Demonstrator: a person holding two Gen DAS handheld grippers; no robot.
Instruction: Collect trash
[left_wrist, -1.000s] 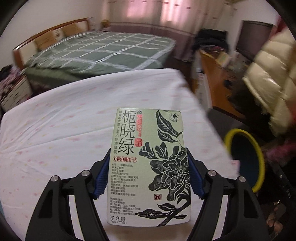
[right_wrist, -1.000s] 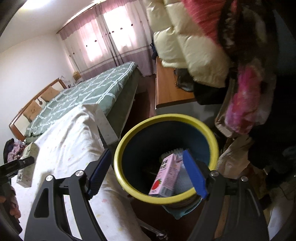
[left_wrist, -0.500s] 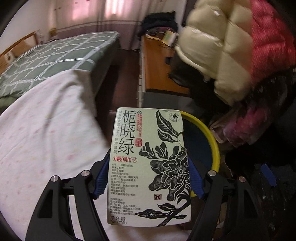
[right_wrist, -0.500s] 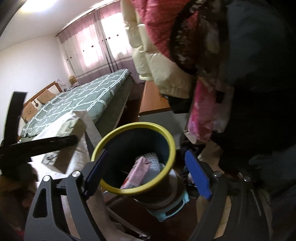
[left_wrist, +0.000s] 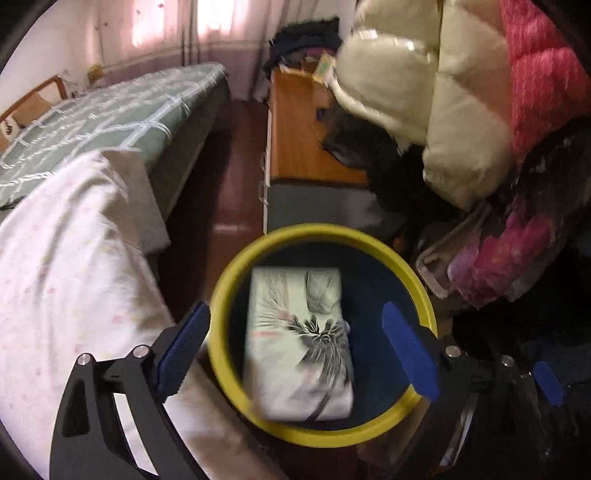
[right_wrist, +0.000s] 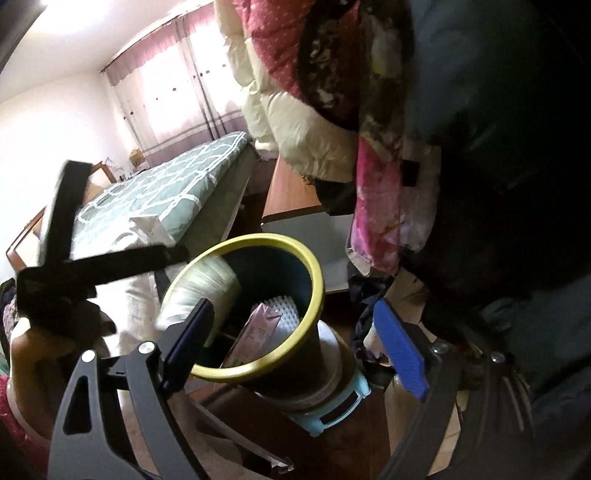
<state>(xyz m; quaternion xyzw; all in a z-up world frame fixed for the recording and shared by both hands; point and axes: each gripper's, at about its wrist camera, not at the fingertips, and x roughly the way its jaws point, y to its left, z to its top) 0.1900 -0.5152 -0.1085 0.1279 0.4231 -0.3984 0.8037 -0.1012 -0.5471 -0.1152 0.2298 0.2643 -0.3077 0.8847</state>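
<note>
**Two tongs spread wide over the bin as the tea box drops in**

Both of my tongs are spread apart and grip nothing. Through my left tongs (left_wrist: 295, 343) I look straight down into a round, dark blue waste bin with a yellow rim (left_wrist: 229, 284). A flat, pale green cardboard tea box printed with a black flower (left_wrist: 297, 343) sits blurred inside the rim, at the centre, touching neither blue pad; I judge it is falling in.

From my right tongs (right_wrist: 295, 343) the same bin lies dead ahead, tilted toward me. The box shows as a pale smear at its 10 o'clock rim, and a pink drink carton (right_wrist: 255, 328) rests inside, near 6 o'clock. My left tongs appear as black bars at 9 o'clock.

To finish this drop well, I should keep the left tongs wide and centred over the opening until the box settles, then lift straight up so neither pad clips the rim.
</note>
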